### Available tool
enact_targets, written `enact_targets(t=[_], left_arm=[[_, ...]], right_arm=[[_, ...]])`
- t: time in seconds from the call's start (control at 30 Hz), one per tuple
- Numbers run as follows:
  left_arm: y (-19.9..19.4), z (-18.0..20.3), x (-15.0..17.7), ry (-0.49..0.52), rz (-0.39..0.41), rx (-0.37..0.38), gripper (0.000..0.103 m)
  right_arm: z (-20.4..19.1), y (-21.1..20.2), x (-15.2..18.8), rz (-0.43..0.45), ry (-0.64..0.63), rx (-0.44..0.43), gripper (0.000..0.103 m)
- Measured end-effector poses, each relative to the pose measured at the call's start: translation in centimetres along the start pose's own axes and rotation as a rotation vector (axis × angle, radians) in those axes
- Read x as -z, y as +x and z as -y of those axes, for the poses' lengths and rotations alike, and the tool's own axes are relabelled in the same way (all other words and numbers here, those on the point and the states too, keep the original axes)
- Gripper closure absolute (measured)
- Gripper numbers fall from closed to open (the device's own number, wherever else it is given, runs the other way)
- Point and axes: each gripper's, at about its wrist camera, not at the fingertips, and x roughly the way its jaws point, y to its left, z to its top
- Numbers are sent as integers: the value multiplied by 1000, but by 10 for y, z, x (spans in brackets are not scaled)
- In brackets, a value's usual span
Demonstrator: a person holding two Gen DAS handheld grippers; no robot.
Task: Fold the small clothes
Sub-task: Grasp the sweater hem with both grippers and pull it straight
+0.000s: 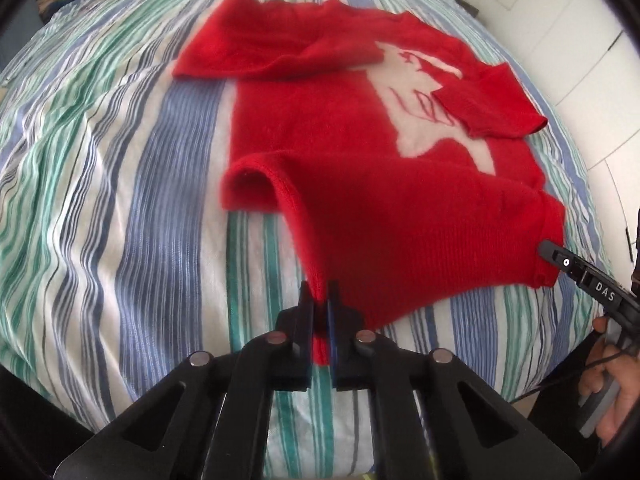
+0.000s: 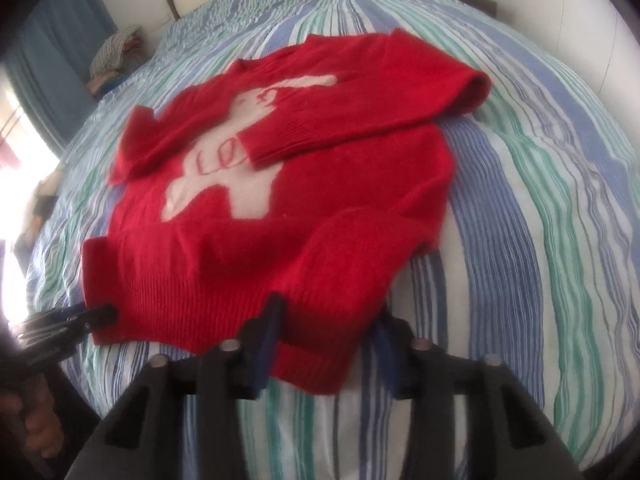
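A bed [image 2: 540, 184] under a blue, green and white striped cover fills both views; white wall [image 2: 600, 20] at right. The red sweater [image 2: 280, 240] lies mid-frame. Left gripper [image 1: 319, 294] fingers pinch its hem; right gripper [image 2: 328, 320] fingers, part-spread, straddle the hem's corner.

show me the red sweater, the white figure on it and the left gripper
red sweater [image 1: 360, 216]: left wrist view, lower front panel.
white figure [image 2: 244, 188]: right wrist view, middle of the knitted shape.
left gripper [image 1: 320, 300]: left wrist view, between its fingertips, pinching the hem.
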Motion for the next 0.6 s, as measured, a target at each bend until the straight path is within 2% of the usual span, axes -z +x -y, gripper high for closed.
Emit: enact_targets(t=[0.1,0.13,0.2,0.23,0.27,0.3,0.33,0.4,0.43,0.47,0.5,0.53,0.57,0.6], left_arm=[[-15,-6,10,22,15,12,97],[-17,-6,13,29,14,14,95],[-20,-8,17,33,18,25,81],[-20,-8,17,35,19,32,56],[-20,-9,18,33,26,28,37],[-18,-10,17,26,43,18,35],[-17,-10,16,21,51,17,35],[-2,-7,8,7,29,32,39],[5,-5,6,0,9,46,66],[12,-3,5,2,-18,52,99],[14,-2,4,-5,-41,62,101],[9,-4,4,-24,-36,79,101],[-1,-7,3,-39,-29,113,101],[-14,-13,5,-55,-30,158,101]], right_arm=[[42,-22,17,1,104,51,76],[54,-29,23,-7,130,65,75],[68,-41,33,-13,155,67,75],[69,-45,35,-6,150,47,72],[67,-46,35,-2,139,-3,59],[64,-46,35,-4,125,-53,47],[59,-42,34,-5,112,-92,29],[47,-33,31,9,80,-141,26],[40,-25,29,15,54,-139,27],[33,-16,27,17,25,-127,30],[29,-6,27,6,-2,-114,40],[27,1,26,-11,-17,-104,79],[29,1,25,-16,-3,-108,98],[34,-7,23,-9,32,-146,98]])
